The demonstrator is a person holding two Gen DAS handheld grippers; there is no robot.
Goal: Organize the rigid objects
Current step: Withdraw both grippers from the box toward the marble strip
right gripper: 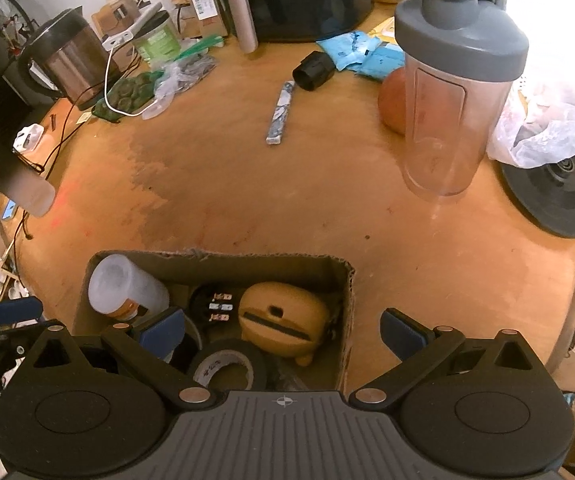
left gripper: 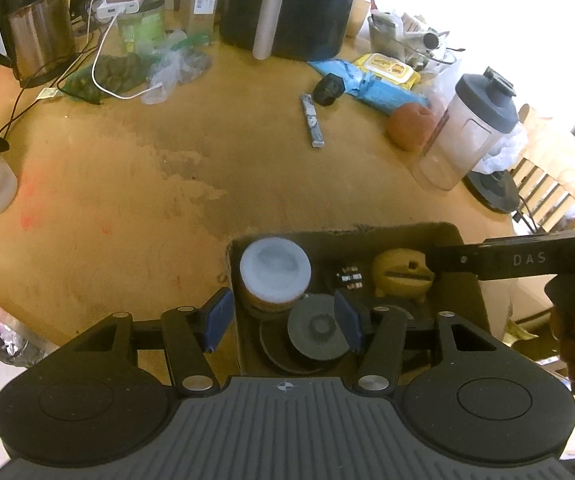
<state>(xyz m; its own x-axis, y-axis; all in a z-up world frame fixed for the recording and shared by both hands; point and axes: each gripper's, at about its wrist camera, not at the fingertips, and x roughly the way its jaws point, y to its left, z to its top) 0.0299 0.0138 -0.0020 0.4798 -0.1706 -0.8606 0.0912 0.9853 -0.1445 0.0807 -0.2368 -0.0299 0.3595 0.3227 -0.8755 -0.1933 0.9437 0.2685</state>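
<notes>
Both tools hang spread and empty over the brown cardboard box of rigid items.
Left tool, right tool; the clear plastic shaker bottle looks light, slick: grip mid-body.

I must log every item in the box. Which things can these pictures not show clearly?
- Cardboard box bottom: both views, hidden by the left tool and right tool.
- Small dark part: too small to identify.
- Tape roll: partly covered by the tool body.
</notes>
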